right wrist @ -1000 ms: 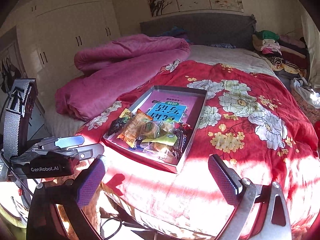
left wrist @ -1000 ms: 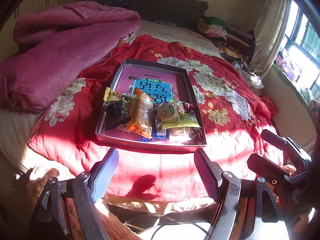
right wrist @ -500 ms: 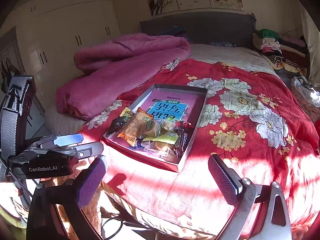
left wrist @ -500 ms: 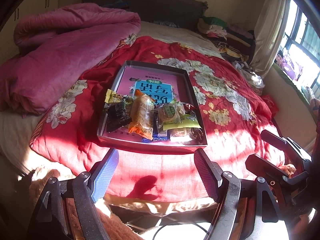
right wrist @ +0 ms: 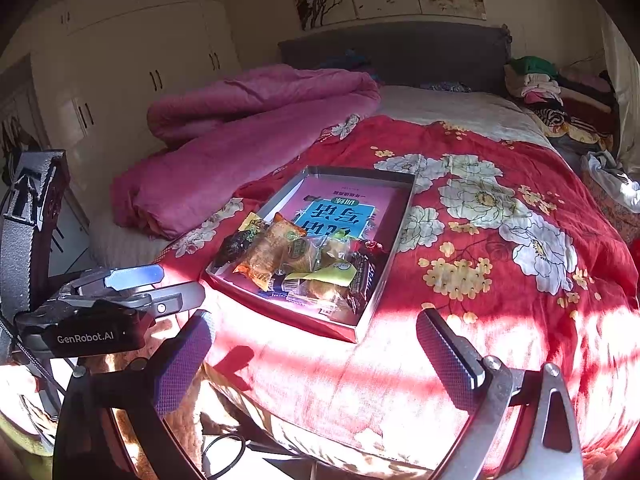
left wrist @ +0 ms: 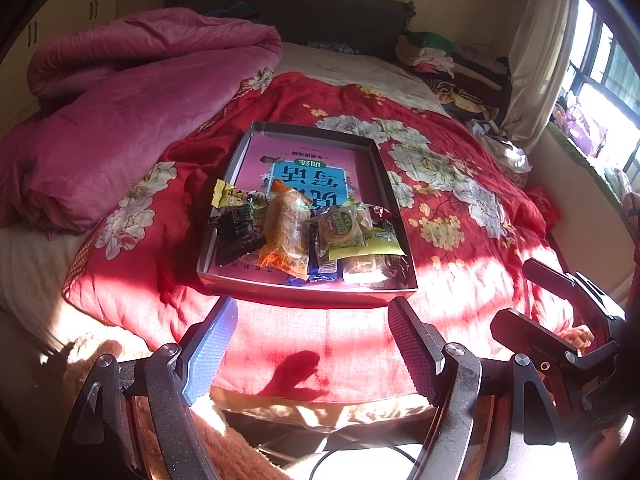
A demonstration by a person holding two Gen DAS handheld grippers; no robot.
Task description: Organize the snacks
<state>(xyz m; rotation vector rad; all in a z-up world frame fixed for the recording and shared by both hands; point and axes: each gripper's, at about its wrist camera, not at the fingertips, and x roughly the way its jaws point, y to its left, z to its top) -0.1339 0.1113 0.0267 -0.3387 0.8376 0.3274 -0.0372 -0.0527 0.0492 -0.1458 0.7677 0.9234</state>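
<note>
A shallow grey box tray (left wrist: 382, 172) (right wrist: 404, 216) with a pink printed bottom lies on the red flowered bedspread. Several wrapped snacks are heaped in its near end: an orange long pack (left wrist: 286, 234) (right wrist: 266, 250), a dark pack (left wrist: 236, 232), a round green-label cake (left wrist: 340, 226) (right wrist: 300, 254) and a yellow-green packet (left wrist: 376, 242) (right wrist: 332, 272). My left gripper (left wrist: 312, 320) hangs open just before the tray's near wall, nothing between its fingers. My right gripper (right wrist: 316, 340) is open too, off the tray's near right corner, empty.
A rolled pink quilt (left wrist: 120, 112) (right wrist: 240, 136) lies left of the tray. Folded clothes (left wrist: 444, 60) are piled at the headboard's right. A window and curtain (left wrist: 536, 48) stand at the right. White wardrobes (right wrist: 132, 72) line the left wall. Strong sunlight washes out the bed's near edge.
</note>
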